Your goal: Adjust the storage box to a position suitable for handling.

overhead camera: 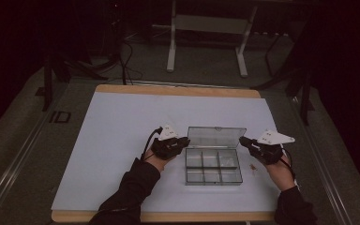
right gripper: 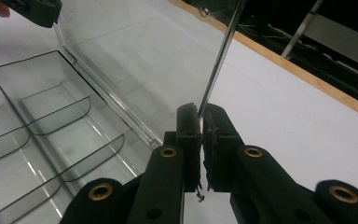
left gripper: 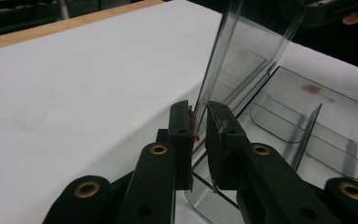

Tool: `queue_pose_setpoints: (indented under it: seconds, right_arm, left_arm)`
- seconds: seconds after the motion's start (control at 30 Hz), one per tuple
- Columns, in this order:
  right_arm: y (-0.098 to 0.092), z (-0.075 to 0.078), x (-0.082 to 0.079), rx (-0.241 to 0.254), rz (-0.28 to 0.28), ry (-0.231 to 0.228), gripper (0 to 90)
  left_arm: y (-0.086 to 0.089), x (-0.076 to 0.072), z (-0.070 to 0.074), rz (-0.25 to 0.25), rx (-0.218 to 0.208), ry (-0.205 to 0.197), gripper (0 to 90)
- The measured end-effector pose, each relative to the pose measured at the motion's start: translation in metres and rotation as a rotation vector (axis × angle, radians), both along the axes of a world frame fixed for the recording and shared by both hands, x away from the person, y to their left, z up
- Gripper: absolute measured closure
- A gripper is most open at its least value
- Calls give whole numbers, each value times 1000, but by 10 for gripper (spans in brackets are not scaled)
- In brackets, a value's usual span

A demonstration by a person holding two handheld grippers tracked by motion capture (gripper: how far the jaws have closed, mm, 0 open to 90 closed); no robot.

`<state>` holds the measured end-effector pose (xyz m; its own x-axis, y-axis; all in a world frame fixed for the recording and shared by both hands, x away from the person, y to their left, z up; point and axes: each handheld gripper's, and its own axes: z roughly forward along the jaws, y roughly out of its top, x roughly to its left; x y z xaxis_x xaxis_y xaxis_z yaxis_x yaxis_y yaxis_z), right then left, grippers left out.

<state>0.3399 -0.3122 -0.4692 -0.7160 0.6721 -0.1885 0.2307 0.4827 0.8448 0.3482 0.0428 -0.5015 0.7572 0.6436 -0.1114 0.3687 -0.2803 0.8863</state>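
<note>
A clear plastic box (overhead camera: 213,167) sits on the white mat (overhead camera: 112,140), a little right of the mat's middle and nearer the person's edge. Its tray is split into 6 compartments, 2 rows of 3, by thin clear dividers. Its lid (overhead camera: 216,137) stands open, rising from the far edge of the tray, about upright, hinged along that edge.

The left gripper (overhead camera: 183,143) meets the lid at its left end. In the left gripper view the jaws are closed on the thin lid edge (left gripper: 214,79), with the sheet running up between the 2 pads (left gripper: 189,126). The right gripper (overhead camera: 243,141) takes the lid's right end the same way: in the right gripper view the lid edge (right gripper: 219,60) drops into the narrow slit between its pads (right gripper: 192,126), which pinch it.

Each gripper carries a grey 3-cornered plate on top and a trailing cable. The person's forearms in dark sleeves come up from the near edge, 1 on each side of the box.

A small brownish speck (overhead camera: 253,166) lies on the mat just right of the tray. The mat covers a wooden table (overhead camera: 178,90). Beyond it, a white frame (overhead camera: 206,33) stands on the dim floor.
</note>
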Motion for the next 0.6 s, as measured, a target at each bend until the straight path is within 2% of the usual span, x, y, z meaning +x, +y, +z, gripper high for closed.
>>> queue_pose_setpoints:
  seconds: [0.17, 0.6]
  right_arm:
    - [3, 0, 5, -18, -18, 6, 841]
    - [8, -5, 11, -77, -37, 19, 819]
  left_arm:
    - [-3, 2, -3, 18, -5, -12, 809]
    - [-3, 10, -5, 27, -33, 20, 809]
